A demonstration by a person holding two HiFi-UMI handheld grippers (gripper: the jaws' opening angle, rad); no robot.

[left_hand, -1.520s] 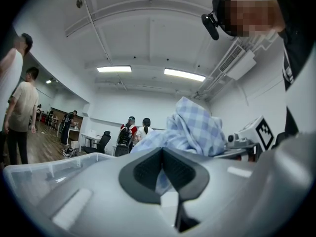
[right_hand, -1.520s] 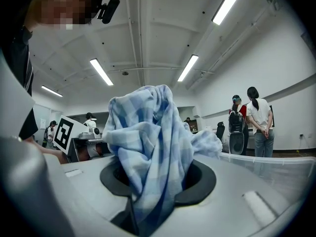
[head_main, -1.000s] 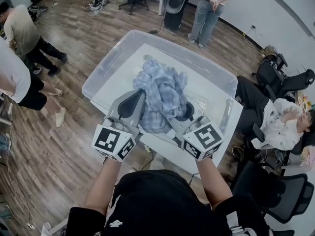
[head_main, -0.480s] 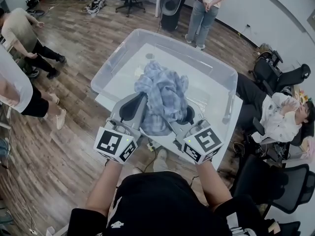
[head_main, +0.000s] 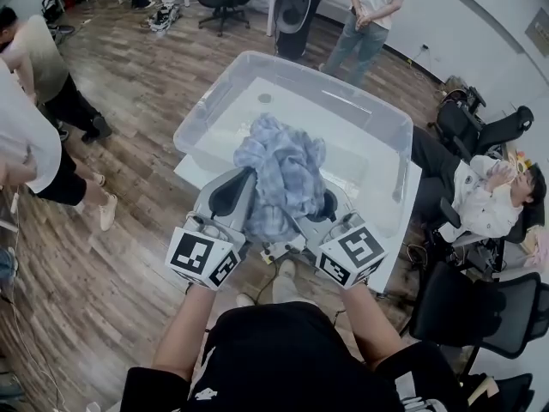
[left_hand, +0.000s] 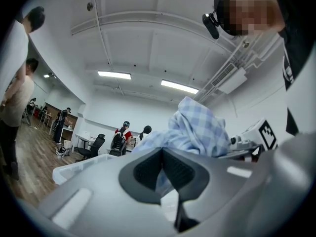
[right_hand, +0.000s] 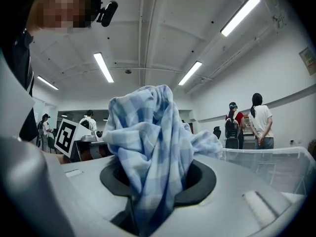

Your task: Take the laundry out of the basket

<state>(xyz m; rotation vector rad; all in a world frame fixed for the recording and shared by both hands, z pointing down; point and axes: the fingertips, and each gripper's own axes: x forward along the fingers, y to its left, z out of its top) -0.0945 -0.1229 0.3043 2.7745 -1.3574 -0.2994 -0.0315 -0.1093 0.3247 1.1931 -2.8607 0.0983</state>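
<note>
A crumpled blue plaid shirt point(head_main: 283, 174) hangs bunched between my two grippers, lifted above the near side of the clear plastic basket point(head_main: 210, 101). My left gripper point(head_main: 240, 183) is shut on the shirt's left part; in the left gripper view the cloth point(left_hand: 197, 127) rises past the closed left gripper point(left_hand: 163, 168). My right gripper point(head_main: 319, 197) is shut on its right part, and in the right gripper view the fabric point(right_hand: 148, 132) wells up out of the right gripper point(right_hand: 158, 181). Under the shirt the basket's floor looks bare.
The basket stands on a white table point(head_main: 190, 172) over a wooden floor. One person point(head_main: 26, 136) stands close at the left, another point(head_main: 369, 7) beyond the basket, and a third point(head_main: 485, 209) sits at the right. Black office chairs point(head_main: 467, 316) crowd the right side.
Both grippers keep their hold on the shirt and have drawn it slightly toward me. The person at the left has stepped closer.
</note>
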